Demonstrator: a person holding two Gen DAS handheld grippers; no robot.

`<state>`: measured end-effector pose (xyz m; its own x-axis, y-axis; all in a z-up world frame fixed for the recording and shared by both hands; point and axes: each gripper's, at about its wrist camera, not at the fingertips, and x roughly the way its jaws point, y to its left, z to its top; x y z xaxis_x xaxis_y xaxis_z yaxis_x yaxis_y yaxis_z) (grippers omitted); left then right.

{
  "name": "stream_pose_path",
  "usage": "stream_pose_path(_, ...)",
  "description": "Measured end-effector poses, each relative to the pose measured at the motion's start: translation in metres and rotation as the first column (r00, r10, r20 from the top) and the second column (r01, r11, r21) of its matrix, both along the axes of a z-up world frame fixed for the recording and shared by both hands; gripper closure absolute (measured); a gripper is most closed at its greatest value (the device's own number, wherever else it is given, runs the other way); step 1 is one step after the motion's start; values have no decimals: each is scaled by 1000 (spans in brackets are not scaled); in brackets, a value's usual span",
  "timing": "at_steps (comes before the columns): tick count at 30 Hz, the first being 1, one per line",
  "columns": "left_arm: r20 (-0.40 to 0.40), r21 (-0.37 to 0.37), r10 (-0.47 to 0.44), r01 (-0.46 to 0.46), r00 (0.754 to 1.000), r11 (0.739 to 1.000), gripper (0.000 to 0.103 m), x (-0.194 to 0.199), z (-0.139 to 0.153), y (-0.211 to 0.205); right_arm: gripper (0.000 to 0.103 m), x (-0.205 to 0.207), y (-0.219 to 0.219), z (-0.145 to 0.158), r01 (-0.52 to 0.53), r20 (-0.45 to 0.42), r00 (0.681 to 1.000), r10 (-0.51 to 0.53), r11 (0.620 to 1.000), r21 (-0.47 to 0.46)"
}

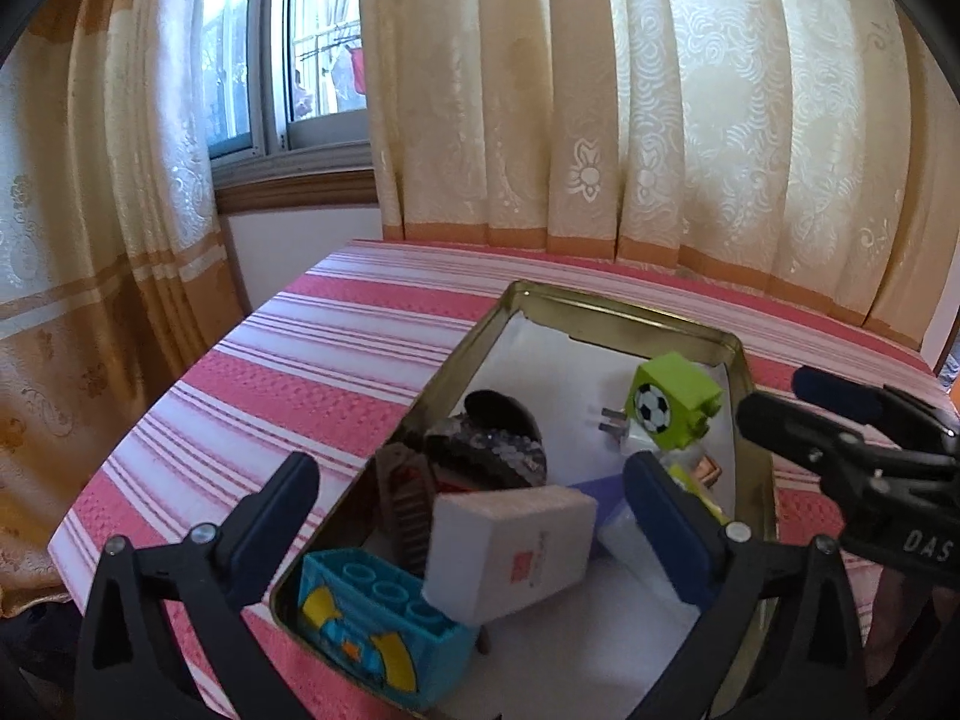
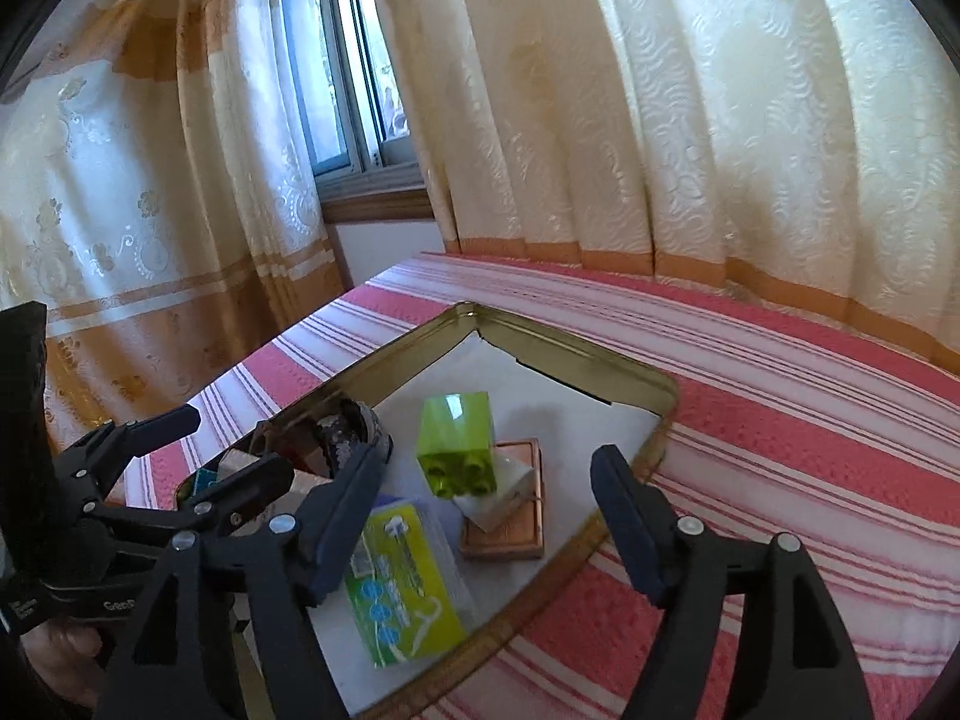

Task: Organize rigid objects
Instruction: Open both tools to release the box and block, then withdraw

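A gold metal tin (image 1: pixel 624 303) (image 2: pixel 576 340) lined with white paper lies on the striped cloth. It holds a blue toy brick (image 1: pixel 372 618), a white box (image 1: pixel 510 552), a black sequined object (image 1: pixel 492 450), a green football block (image 1: pixel 672 402) (image 2: pixel 459 444), a copper-edged box (image 2: pixel 510 531) and a green floss packet (image 2: pixel 402 582). My left gripper (image 1: pixel 474 510) is open and empty, its jaws either side of the white box above the tin's near end. My right gripper (image 2: pixel 486 504) is open and empty above the tin's right part; it also shows in the left wrist view (image 1: pixel 840 420).
The tin sits on a surface with a red and white striped cloth (image 1: pixel 288 372) (image 2: pixel 780 420). Cream curtains (image 1: pixel 660 96) hang behind it, with a window (image 1: pixel 282 60) at the back left. The cloth's left edge drops off near the curtain.
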<state>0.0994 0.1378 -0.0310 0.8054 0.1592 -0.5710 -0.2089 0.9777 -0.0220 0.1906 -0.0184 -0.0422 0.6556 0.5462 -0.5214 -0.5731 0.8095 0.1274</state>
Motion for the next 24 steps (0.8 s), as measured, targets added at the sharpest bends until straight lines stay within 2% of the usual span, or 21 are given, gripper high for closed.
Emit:
stream_pose_path(8,31,17,59,-60,998,998,0,-22,10,1,24,-21,-5,12,19,91,996,-14,999,-49)
stream_pose_path(16,23,27,83,-84,996,996,0,-30,16,7,23,-37,-5,25,-9,122,992,12,1000,-25)
stream_pose_path(24,6,16,76,-76,997,997,0,-29,11,9,23,-41,-1,25,-23,130,991,27,999,-27)
